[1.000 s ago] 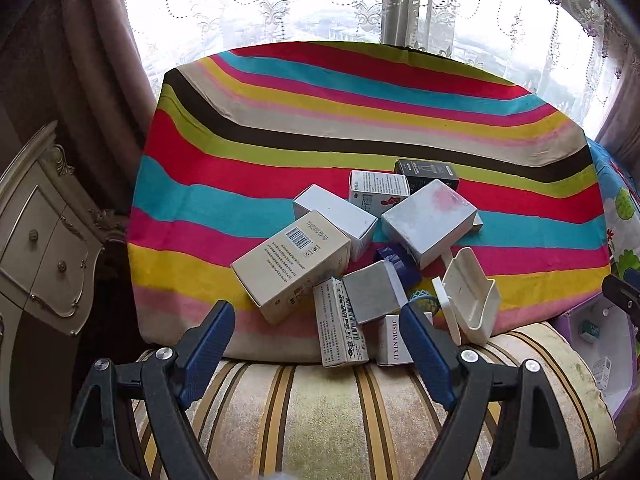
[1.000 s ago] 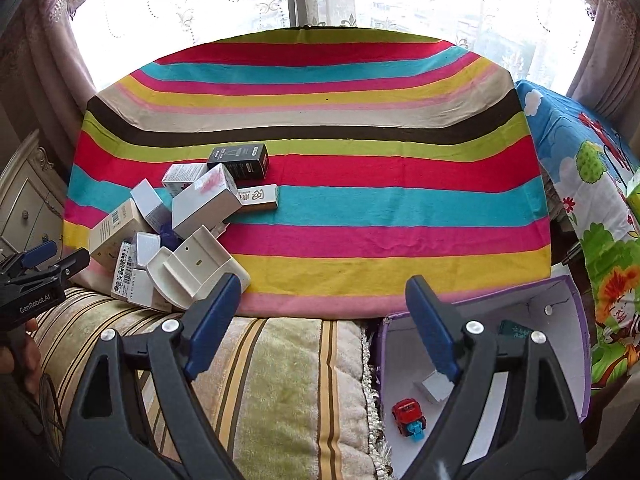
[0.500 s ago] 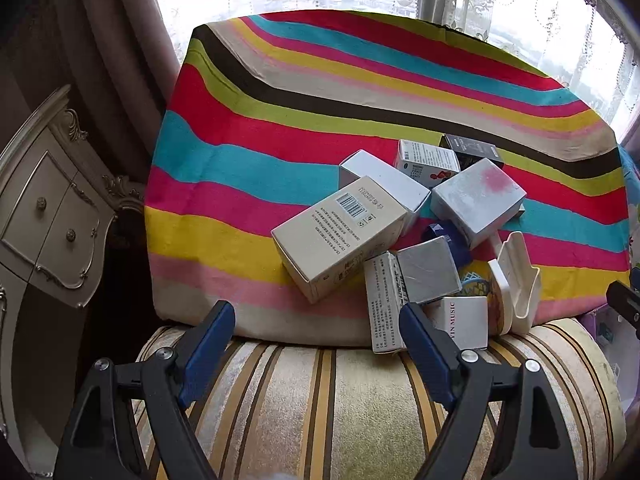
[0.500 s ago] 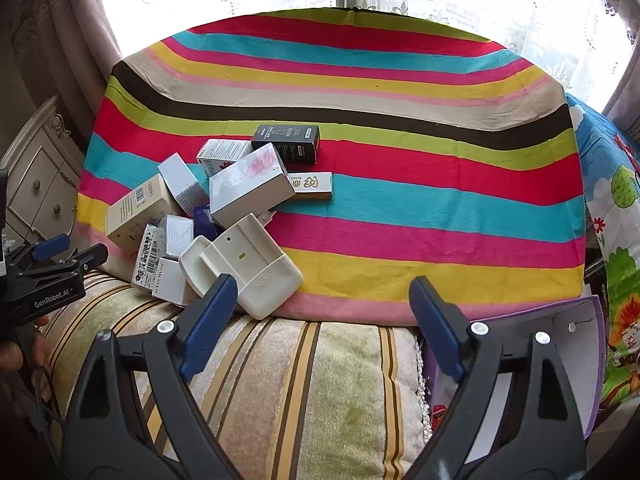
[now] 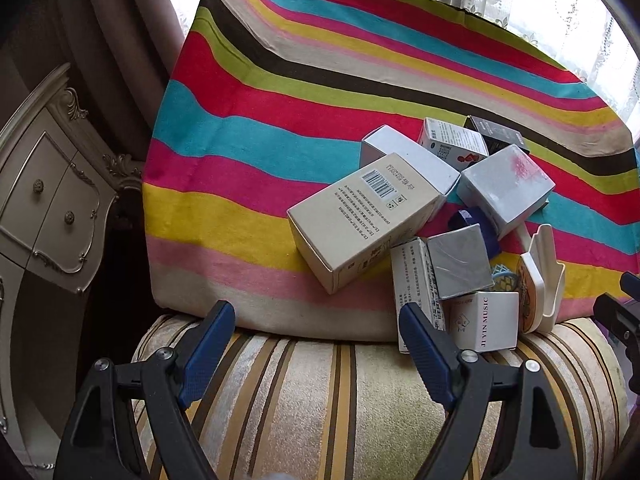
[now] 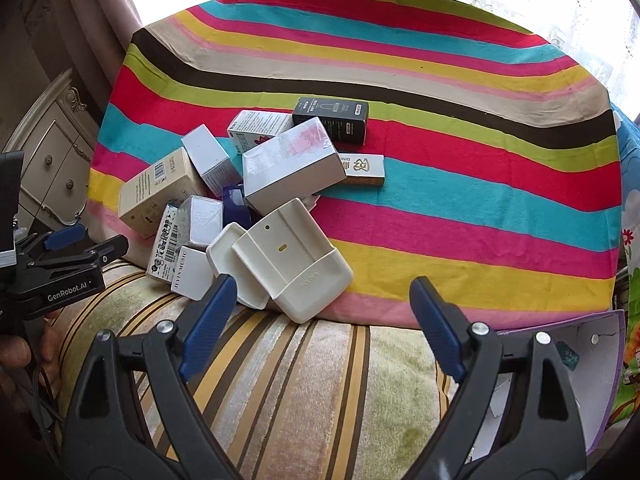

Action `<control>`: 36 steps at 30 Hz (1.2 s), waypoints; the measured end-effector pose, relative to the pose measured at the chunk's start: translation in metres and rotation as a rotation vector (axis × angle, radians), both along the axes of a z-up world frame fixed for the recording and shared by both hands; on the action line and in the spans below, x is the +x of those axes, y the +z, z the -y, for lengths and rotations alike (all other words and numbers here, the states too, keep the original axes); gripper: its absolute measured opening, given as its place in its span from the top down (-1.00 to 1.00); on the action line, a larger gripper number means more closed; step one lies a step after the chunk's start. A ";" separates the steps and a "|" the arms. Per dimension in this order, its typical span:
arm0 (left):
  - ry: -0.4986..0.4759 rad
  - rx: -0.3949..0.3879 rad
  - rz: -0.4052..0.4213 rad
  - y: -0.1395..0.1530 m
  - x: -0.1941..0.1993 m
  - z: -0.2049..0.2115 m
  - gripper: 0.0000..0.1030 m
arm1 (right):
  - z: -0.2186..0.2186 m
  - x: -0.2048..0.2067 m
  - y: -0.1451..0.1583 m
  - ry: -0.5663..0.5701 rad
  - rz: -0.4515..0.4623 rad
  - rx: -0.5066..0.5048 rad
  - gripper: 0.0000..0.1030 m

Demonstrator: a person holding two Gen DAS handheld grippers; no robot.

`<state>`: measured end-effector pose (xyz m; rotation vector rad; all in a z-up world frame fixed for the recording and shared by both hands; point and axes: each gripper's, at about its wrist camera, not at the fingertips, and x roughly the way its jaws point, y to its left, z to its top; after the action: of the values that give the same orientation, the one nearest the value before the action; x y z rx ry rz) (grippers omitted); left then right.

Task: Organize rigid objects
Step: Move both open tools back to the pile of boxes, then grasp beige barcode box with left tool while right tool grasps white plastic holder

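A pile of small boxes lies on the striped cloth [image 5: 248, 120]. A beige barcode box [image 5: 360, 216] lies at the pile's left, also in the right wrist view [image 6: 156, 192]. A white box with a pink smear [image 6: 292, 168], a black box [image 6: 332, 118] and a cream plastic holder [image 6: 292, 264] show too. A "JI YIN MUSIC" box [image 5: 484, 322] sits at the cloth's near edge. My left gripper [image 5: 316, 340] is open and empty, short of the pile. My right gripper [image 6: 320, 316] is open and empty, just before the holder.
A striped cushion [image 5: 320, 392] runs under both grippers. A cream carved cabinet [image 5: 44, 200] stands at the left. A white open box with purple edges [image 6: 580, 364] sits low at the right. Lace curtains hang behind the cloth.
Both grippers have moved left and closer to the pile. The boxes look larger and sit further right in the left wrist view. Nothing was grasped.
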<state>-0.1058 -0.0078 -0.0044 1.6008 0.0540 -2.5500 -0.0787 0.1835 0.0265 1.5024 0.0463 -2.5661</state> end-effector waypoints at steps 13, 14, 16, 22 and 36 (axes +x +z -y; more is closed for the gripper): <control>0.010 0.101 0.018 -0.007 -0.014 0.020 -0.65 | 0.023 -0.019 -0.028 0.095 0.091 0.006 -0.75; 0.007 0.107 0.017 -0.007 -0.015 0.021 -0.65 | 0.025 -0.019 -0.030 0.104 0.098 0.007 -0.74; 0.000 0.127 0.013 -0.008 -0.018 0.023 -0.65 | 0.029 -0.021 -0.034 0.125 0.110 0.004 -0.74; -0.016 0.138 -0.002 -0.008 -0.022 0.027 -0.65 | 0.035 -0.027 -0.041 0.189 0.143 -0.015 -0.75; -0.149 0.081 -0.008 -0.007 -0.041 0.015 -0.65 | 0.010 -0.041 -0.053 0.256 0.174 0.001 -0.79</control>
<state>-0.1472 -0.0233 -0.0112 1.6838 0.0409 -2.6984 -0.1199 0.1738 -0.0260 1.5992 0.2041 -2.2310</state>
